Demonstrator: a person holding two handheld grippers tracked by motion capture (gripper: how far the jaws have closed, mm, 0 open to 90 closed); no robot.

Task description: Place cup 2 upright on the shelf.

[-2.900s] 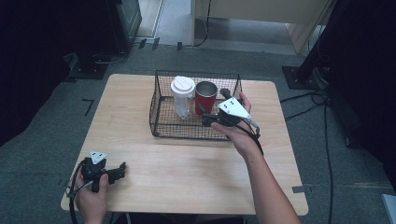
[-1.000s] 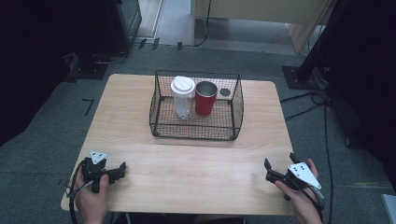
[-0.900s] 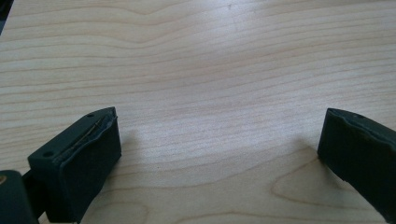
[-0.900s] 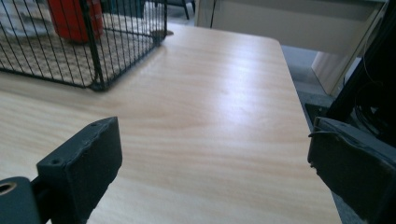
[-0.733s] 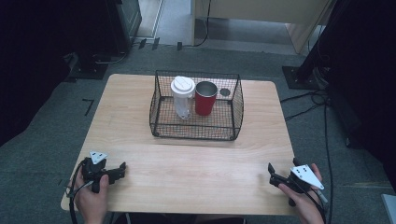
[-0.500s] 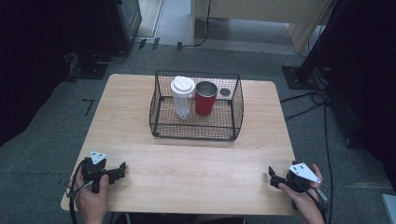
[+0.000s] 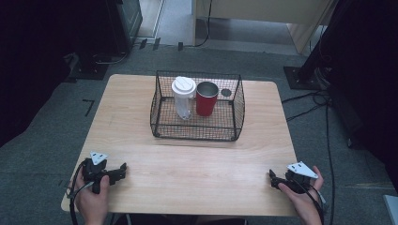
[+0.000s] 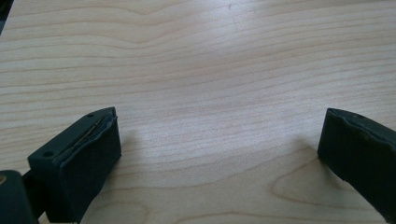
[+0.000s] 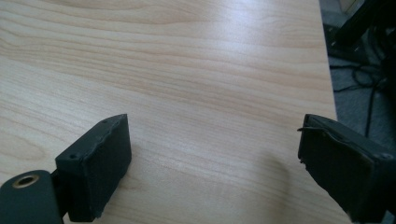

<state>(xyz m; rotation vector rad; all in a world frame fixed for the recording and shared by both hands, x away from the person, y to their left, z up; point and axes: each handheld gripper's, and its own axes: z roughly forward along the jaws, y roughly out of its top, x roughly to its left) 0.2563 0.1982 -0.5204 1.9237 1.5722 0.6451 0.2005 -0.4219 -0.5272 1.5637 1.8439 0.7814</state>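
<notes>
- Right gripper [image 7: 278,179] rests released on the table [image 7: 197,164], jaws wide; left gripper [image 7: 115,172] likewise.
- Red cup [image 7: 206,97] stands in the wire basket [image 7: 197,133], well ahead of both.
- Advised: keep grippers low, clear of the basket.

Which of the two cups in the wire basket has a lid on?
The clear cup on the left: a white lid covers its top. The red cup beside it stands open, its inside showing.

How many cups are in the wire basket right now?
2, both upright at the back of the wire basket: a clear cup with white lid at left and a red cup beside it. A small dark item lies farther right.
</notes>
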